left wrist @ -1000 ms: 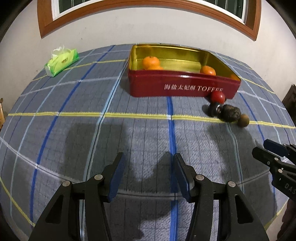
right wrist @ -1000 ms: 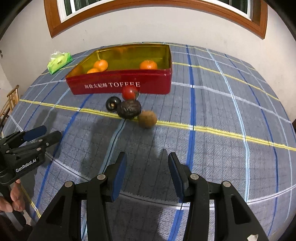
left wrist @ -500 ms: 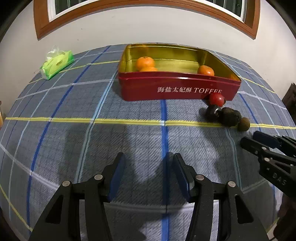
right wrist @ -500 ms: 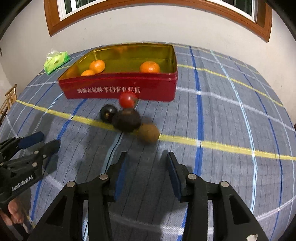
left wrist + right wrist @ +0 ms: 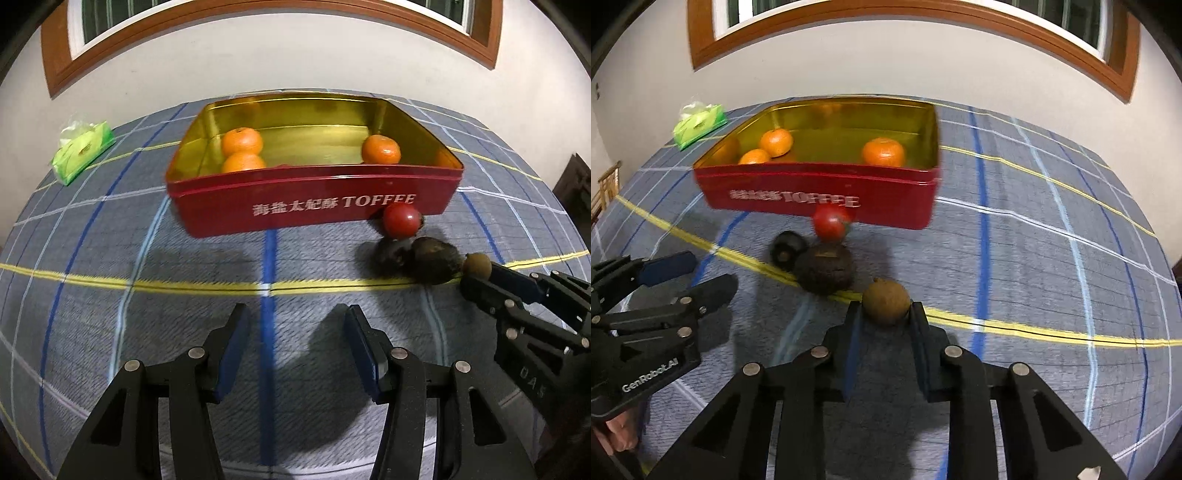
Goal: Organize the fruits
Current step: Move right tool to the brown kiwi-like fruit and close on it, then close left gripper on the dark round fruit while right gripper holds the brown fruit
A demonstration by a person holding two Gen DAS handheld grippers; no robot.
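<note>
Light: dim indoor light from overhead — warm glare inside the gold tin [image 5: 314, 122].
Shadows: soft, dark patches on the plaid cloth [image 5: 110, 229].
Blur: motion smear in the right wrist view.
Edges: heavy fisheye bending — black corners.

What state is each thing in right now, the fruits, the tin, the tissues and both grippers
Right gripper: shut on the kiwi, jaws just closed.
Kiwi: on the cloth, pinched between the right gripper's fingers.
Left gripper: open, holding nothing.
Tin: open, no lid, three oranges inside.
Tomato: loose on the cloth against the tin's front.
Avocado: on the cloth, ungripped.
Tissue pack: opened, tissue sticking out.
</note>
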